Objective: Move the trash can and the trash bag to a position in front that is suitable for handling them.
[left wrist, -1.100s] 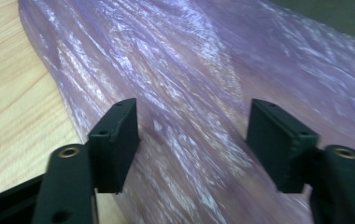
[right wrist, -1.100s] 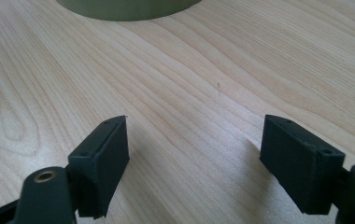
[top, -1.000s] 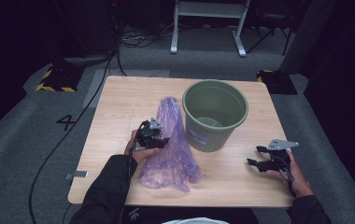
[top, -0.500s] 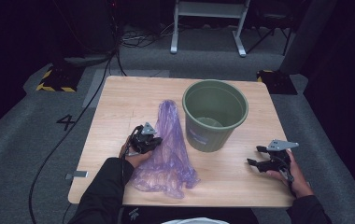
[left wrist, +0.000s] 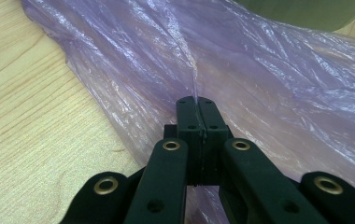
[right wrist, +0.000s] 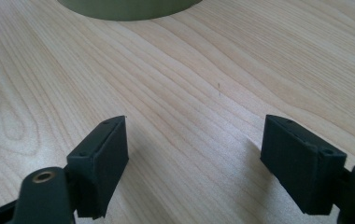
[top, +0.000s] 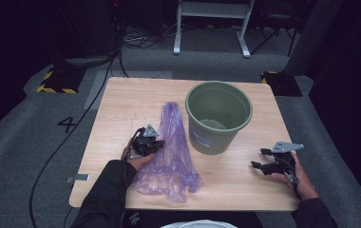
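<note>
**Purple bag pinched at a fold**

A thin, crinkled, translucent purple plastic bag (top: 171, 156) lies limp on the light wooden table (top: 121, 109), narrow end pointing away, wide end spread toward the near edge. A raised fold of its film (left wrist: 195, 88) sits clamped between closed jaws. Its right side lies just beside the green plastic bucket (top: 219, 118).
</note>
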Motion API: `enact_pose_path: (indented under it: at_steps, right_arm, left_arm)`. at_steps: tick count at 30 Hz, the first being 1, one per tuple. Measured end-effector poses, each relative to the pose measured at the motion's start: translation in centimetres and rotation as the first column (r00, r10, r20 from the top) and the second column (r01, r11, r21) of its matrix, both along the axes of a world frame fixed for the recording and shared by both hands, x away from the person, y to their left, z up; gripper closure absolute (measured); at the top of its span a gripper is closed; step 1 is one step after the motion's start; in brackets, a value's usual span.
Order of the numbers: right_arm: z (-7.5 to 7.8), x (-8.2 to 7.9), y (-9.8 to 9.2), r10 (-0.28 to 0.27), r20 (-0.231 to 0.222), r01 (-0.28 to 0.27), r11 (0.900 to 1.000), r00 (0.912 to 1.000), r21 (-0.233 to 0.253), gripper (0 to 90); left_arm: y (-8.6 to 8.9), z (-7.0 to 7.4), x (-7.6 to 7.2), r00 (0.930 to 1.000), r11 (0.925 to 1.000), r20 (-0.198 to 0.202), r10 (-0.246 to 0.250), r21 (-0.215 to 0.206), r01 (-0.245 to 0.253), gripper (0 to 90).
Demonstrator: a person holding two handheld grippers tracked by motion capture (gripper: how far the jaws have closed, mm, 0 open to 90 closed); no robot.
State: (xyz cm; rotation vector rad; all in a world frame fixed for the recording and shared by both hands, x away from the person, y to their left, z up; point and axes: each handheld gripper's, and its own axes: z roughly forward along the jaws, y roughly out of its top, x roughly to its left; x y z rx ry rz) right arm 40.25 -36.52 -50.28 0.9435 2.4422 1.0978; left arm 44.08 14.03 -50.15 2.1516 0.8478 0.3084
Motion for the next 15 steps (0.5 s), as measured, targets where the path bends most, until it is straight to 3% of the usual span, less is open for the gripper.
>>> enact_pose_path:
  at_steps: [15]
  right_arm:
    - [-0.01, 0.07, 0.01, 0.002, -0.001, -0.002, 1.0, 1.0, 0.0, 21.9]
  left_arm:
    - [-0.03, 0.02, -0.05, 1.0, 1.0, 0.009, 0.001, 0.009, -0.001, 89.6]
